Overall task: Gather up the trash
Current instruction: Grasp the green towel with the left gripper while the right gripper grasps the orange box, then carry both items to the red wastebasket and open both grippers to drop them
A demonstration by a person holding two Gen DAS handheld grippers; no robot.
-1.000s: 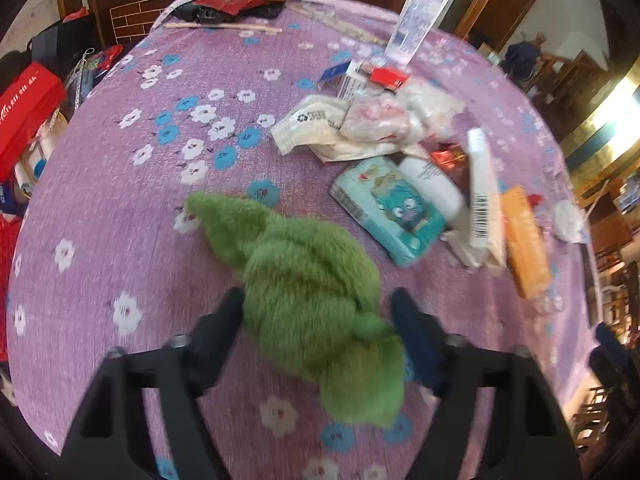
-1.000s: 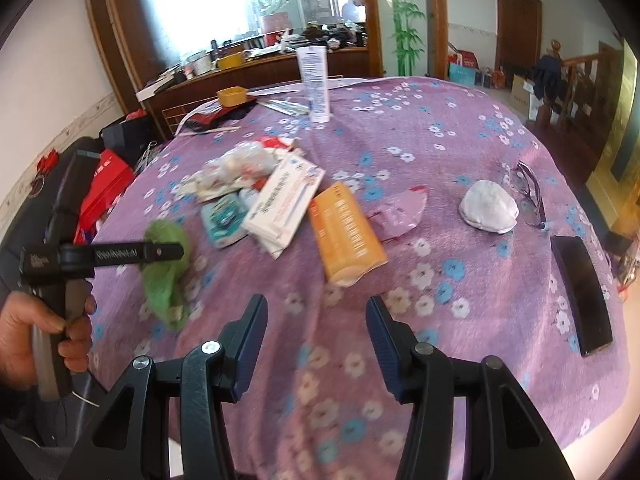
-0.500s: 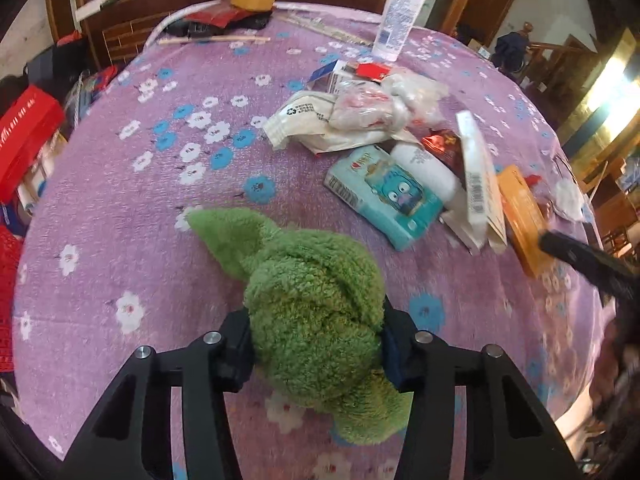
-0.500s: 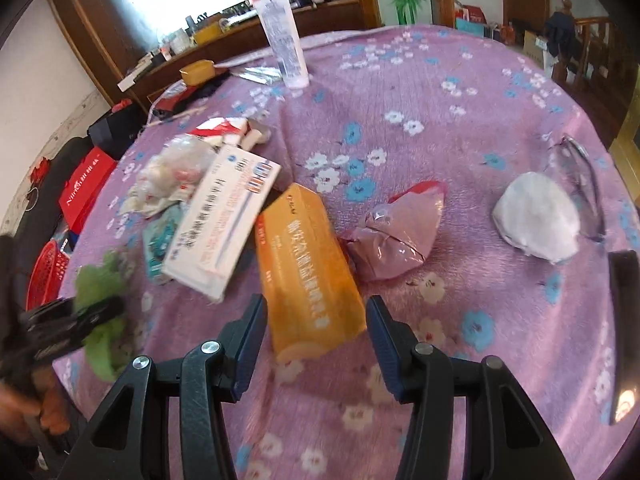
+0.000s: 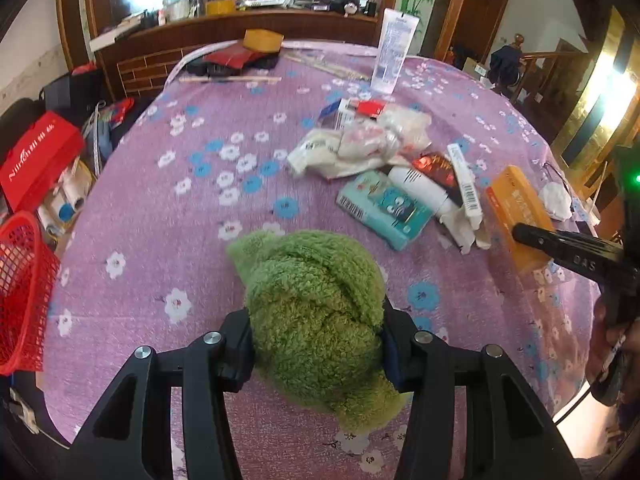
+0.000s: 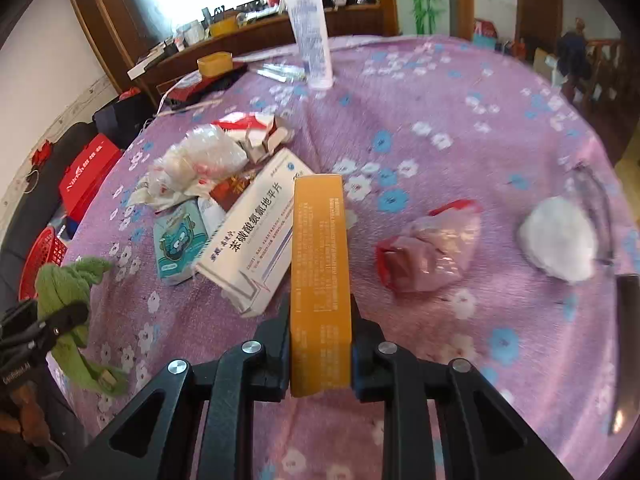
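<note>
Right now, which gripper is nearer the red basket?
Left. The left gripper, shut on the green cloth, sits at the table edge beside the red basket. The right gripper, closing on the orange box, is farther across the table.

fuzzy green cloth (image 5: 316, 312) bunched and clamped, lifted off the surface (image 5: 168, 200); orange box (image 6: 320, 280) on edge, gripped at its near end.

Both grippers are black, angular frames with triangular cut-outs, silver round screws and blue-edged fingers (image 5: 390, 354)
</note>
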